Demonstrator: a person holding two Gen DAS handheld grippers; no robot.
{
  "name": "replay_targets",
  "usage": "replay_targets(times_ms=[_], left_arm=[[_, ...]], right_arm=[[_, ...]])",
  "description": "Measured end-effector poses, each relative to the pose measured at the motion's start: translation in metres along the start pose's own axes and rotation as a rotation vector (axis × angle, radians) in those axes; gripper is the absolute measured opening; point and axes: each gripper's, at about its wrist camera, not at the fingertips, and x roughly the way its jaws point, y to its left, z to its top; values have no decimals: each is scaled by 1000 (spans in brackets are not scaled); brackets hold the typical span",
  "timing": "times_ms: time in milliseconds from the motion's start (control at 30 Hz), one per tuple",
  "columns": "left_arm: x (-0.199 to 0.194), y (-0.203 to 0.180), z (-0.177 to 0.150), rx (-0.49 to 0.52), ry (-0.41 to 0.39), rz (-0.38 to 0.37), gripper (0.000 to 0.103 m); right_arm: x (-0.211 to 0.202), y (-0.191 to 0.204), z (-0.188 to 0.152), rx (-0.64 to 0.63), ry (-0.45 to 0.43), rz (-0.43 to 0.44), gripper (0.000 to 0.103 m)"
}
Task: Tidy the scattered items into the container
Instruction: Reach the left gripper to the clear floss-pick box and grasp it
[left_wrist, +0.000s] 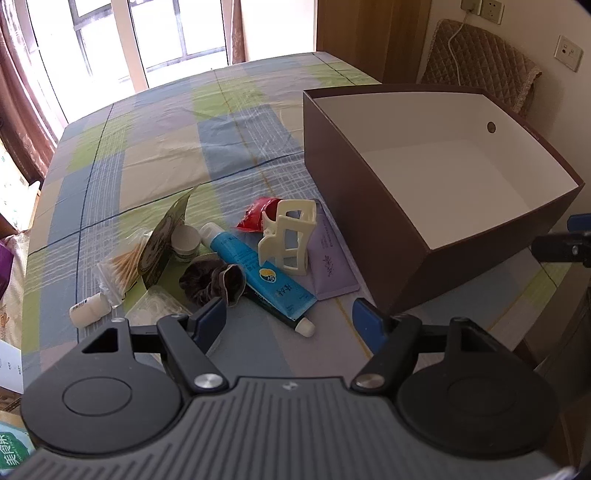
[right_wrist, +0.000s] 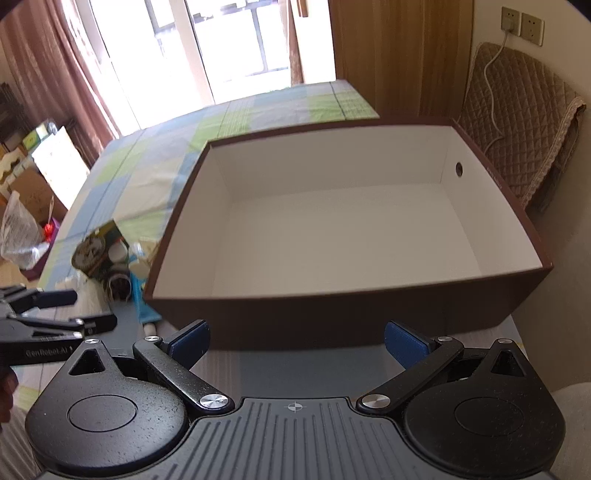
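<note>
Brown box (right_wrist: 369, 317) with a bare white inside sits right of a heap on the checked cloth (left_wrist: 147, 166): blue tube (left_wrist: 273, 284), cream hair clip (left_wrist: 288, 240), purple packet (left_wrist: 332, 266). Left tongs (left_wrist: 288, 317) and right tongs (right_wrist: 295, 338) gape wide, holding nothing, near the heap and box

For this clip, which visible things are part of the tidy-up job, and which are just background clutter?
Job: brown box, empty; blue tube, cream hair claw, purple sachet, red wrapper, dark scrunchie, cotton swabs, small white bottle.

Background: quilted chair cover, wall sockets, curtain, plastic bag.
</note>
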Motion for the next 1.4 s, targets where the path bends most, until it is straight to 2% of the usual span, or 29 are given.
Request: replay_targets(times_ms=[200,467,600,667,833,1067,1133,1167,1267,1400], left_arm=[[4,6,0,10,9,4,72],[-1,49,-14,-90,53,91,72],[9,78,-19,-210,95,140,72],[16,85,-20,-249,109,158,77],[34,89,-23,-271,142,198,78],[44,96,-27,-308,148,185,81],[47,98,-28,-318,149,181,78],[49,99,-29,-324,150,179,70],[54,101,-30,-339,152,174,62],[56,107,-35,-364,154,162,61]], right_arm=[[-1,12,18,-38,-82,84,103],[12,54,19,-165,-82,181,103],[21,66,17,-176,-63,187,103],[26,66,17,-170,-51,183,103],[38,61,23,-142,-20,170,103],[48,61,38,-134,-22,179,103],[50,64,41,-143,-24,187,103],[50,66,42,-149,-25,195,103],[51,72,44,-195,-27,214,103],[51,78,47,-311,-34,245,103]])
